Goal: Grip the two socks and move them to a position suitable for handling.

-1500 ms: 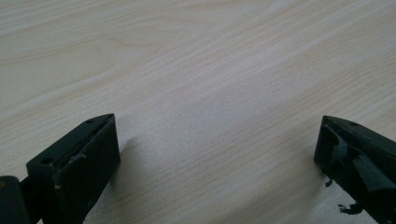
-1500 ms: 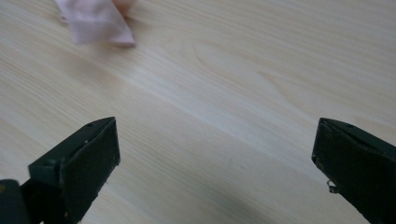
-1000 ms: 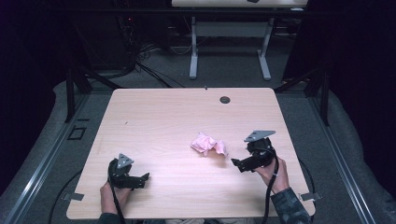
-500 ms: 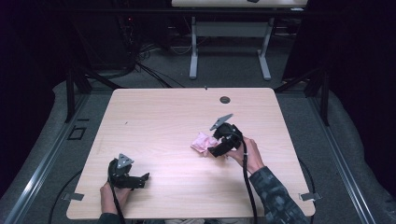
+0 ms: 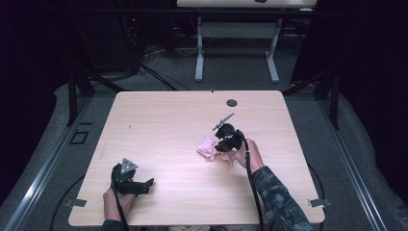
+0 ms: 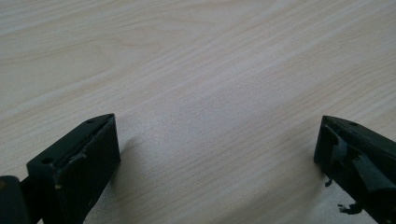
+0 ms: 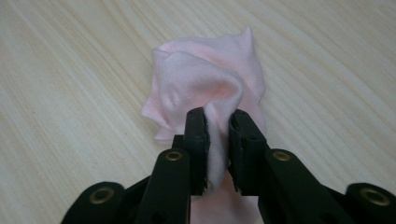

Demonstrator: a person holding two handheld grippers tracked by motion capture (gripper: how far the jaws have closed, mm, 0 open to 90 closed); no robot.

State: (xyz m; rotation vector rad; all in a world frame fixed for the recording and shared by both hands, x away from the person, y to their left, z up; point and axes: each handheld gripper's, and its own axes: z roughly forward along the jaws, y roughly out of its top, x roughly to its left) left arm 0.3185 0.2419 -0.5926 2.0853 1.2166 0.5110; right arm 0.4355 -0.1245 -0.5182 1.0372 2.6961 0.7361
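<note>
Grasp step in hand: pink cloth, crumpled mid-table, is pinched in fold by right gripper (jaws just closed on it). Left gripper is held wide open, empty. Lift judged next.

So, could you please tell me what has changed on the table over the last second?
The right gripper moved in from the table's right side to the pink cloth; its jaws have just been closing and now pinch a fold of it. The left gripper stayed put, open, near the table front edge.
</note>
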